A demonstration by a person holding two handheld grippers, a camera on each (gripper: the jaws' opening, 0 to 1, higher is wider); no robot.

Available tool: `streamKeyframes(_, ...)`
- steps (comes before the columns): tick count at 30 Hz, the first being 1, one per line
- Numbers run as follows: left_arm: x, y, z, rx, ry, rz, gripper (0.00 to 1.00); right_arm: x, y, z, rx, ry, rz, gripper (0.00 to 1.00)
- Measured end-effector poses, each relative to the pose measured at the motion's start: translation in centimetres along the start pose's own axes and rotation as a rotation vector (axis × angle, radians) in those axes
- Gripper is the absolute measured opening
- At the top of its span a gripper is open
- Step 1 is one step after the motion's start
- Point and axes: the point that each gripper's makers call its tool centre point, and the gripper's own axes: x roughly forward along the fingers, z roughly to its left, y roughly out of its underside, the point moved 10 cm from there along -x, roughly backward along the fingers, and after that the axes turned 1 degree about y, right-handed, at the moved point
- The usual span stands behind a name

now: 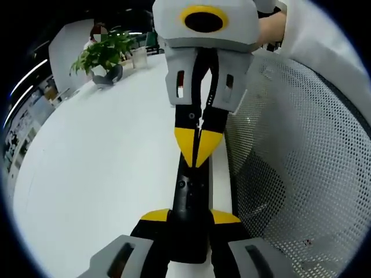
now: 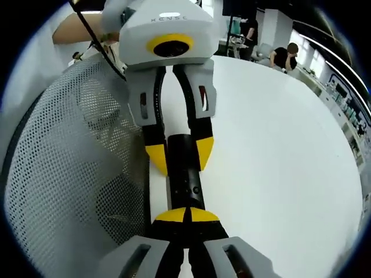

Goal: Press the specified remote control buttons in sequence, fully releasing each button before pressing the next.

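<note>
A slim black remote (image 1: 188, 194) lies along the edge of a white table (image 1: 104, 168). My left gripper (image 1: 191, 217) is shut on its near end, one yellow-tipped jaw on each long side. My right gripper (image 1: 200, 149) comes in from the top of the left gripper view, shut, with its joined yellow tips resting on the remote's upper face. In the right gripper view the remote (image 2: 185, 174) runs away from my shut right gripper (image 2: 186, 215), whose tips sit on its button face. The left gripper (image 2: 179, 155) clamps its far part from both sides.
A white perforated mesh surface (image 1: 295, 174) (image 2: 64, 162) rises right beside the remote along the table edge. A potted plant (image 1: 104, 55) stands at the far end of the table. People sit in the background (image 2: 287, 55). A hand (image 1: 272, 29) holds the right gripper.
</note>
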Motion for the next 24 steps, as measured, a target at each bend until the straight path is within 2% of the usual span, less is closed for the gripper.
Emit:
streamKeyframes(5,0.0,0.2,0.0,-0.012,-0.001,-0.012,0.23,-0.5,0.5,-0.3,0.034,-0.032,0.003,0.0)
streamKeyframes(11,0.0,0.1,0.0,-0.012,-0.001,-0.011,0.23,-0.8,1.1,-0.2,0.053,-0.01,0.002,0.0)
streamKeyframes(19,0.0,0.2,0.0,-0.011,-0.001,-0.013,0.23,-0.3,0.4,0.3,-0.02,0.048,0.013,0.0)
streamKeyframes(22,0.0,0.1,0.0,-0.011,-0.003,-0.005,0.23,-0.3,0.5,0.3,-0.015,0.058,0.012,0.0)
streamKeyframes(24,0.0,0.1,0.0,-0.013,-0.004,-0.001,0.23,-0.4,0.8,0.2,0.023,0.05,-0.021,0.0)
